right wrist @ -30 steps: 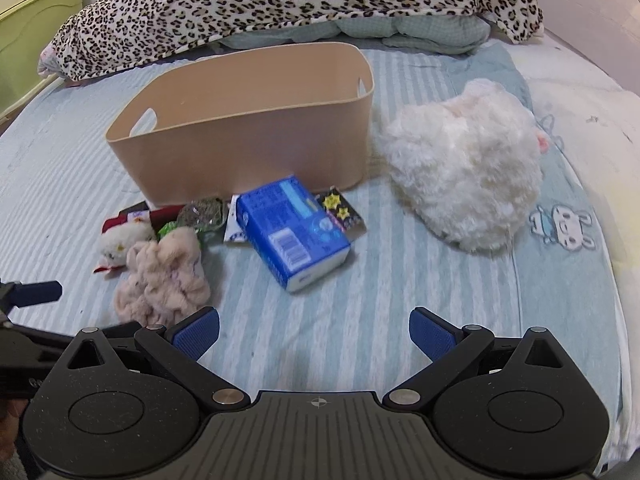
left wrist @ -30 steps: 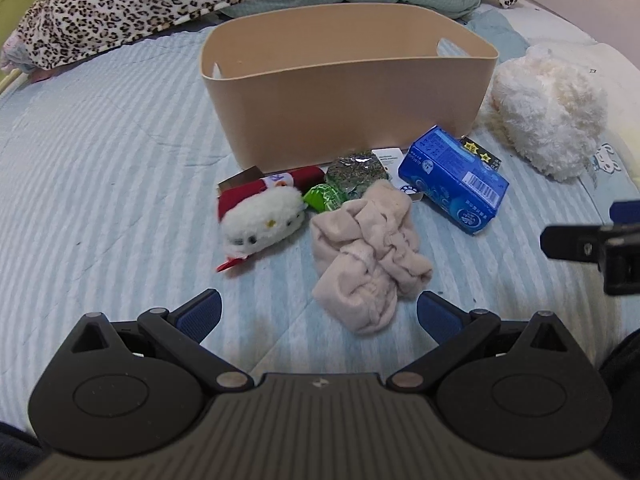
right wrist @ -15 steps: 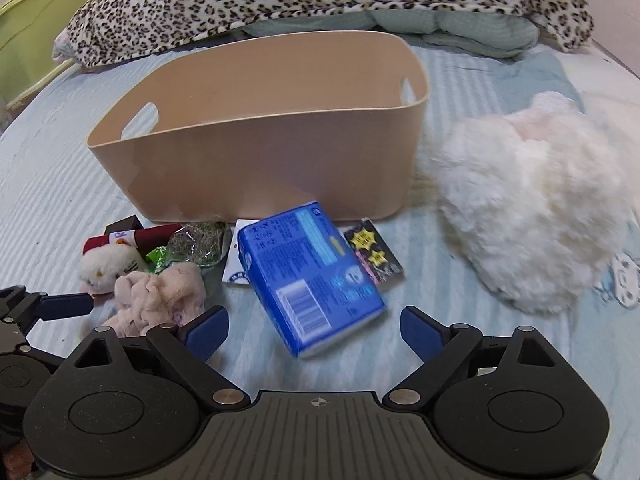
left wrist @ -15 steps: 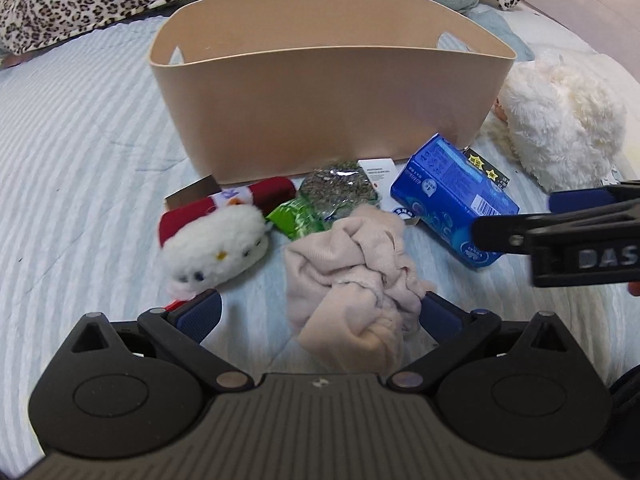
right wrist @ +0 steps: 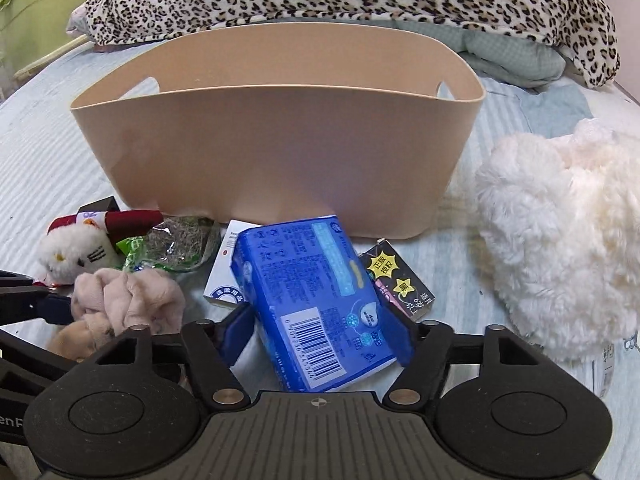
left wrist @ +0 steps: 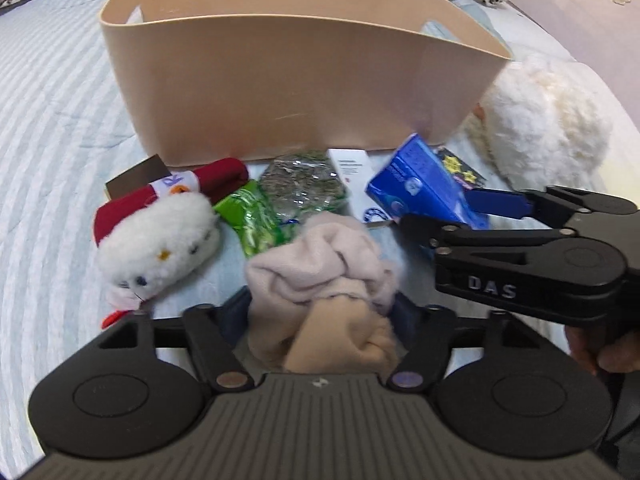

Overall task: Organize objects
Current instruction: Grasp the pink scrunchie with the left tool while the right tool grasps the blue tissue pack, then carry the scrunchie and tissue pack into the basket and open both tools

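Basically both tools are mid-grasp, one item each. Left tool point(left wrist: 320, 312) has its fingers closed in against the bunched pink sock bundle point(left wrist: 324, 280), gripping it at the near end, probably because the soft fabric compresses and holds anywhere. Right tool point(right wrist: 324, 336) straddles the blue tissue pack point(right wrist: 316, 300) across its narrow width; the blue pads touch both long sides, so it looks clamped, though I can't tell how firmly. The pack sits tilted, near end raised, resting partly on the white carton point(right wrist: 224, 272).

Both items lie on the bed point(right wrist: 40, 152), just in front of the beige bin point(right wrist: 280, 140), the likely destination. Visible part of the bin interior shows nothing; its floor is hidden from both views.

Remaining clutter against the bin's front wall: white plush toy point(left wrist: 160, 240) with red roll point(left wrist: 216, 176) behind it, green wrapper point(left wrist: 252, 220), foil packet point(left wrist: 304, 184), black star box point(right wrist: 400, 284). Fluffy white item point(right wrist: 560, 240) sits to the right of the bin.
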`<state>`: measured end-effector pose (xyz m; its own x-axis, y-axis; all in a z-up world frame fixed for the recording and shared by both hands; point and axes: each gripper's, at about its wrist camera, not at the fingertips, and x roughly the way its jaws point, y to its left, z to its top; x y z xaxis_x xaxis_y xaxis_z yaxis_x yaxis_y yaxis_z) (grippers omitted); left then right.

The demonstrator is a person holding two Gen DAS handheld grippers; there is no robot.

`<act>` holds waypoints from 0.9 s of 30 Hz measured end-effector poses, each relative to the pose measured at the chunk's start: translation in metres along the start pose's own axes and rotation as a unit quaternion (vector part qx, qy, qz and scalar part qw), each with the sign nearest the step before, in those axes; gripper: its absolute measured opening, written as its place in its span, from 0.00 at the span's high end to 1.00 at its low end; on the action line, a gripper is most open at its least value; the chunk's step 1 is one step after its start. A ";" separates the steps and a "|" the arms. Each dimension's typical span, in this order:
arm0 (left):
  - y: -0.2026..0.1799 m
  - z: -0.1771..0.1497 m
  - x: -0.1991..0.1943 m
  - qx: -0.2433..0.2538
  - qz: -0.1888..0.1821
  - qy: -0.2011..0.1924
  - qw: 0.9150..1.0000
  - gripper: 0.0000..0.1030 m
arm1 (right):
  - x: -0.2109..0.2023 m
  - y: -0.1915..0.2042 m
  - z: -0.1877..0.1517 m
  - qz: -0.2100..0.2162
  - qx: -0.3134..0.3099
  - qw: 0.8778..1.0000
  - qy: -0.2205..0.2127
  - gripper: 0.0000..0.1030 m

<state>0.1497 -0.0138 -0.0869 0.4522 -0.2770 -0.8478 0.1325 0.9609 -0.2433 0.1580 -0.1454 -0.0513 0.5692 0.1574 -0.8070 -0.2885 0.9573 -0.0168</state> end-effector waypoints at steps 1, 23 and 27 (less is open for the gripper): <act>-0.002 0.000 -0.001 0.001 -0.002 0.001 1.000 0.41 | -0.002 0.001 0.000 0.001 -0.003 1.000 -0.002 0.48; -0.006 -0.001 -0.079 0.007 0.009 -0.056 0.998 0.68 | -0.073 -0.013 -0.006 0.035 0.064 0.996 -0.053 0.91; -0.004 0.012 -0.101 0.008 0.020 -0.096 0.995 0.68 | -0.096 -0.017 0.001 0.039 0.069 0.993 -0.082 1.00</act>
<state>0.1138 0.0102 0.0058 0.6168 -0.2360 -0.7509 0.1244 0.9712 -0.2030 0.1089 -0.1766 0.0274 0.6705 0.2590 -0.6953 -0.2355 0.9629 0.1316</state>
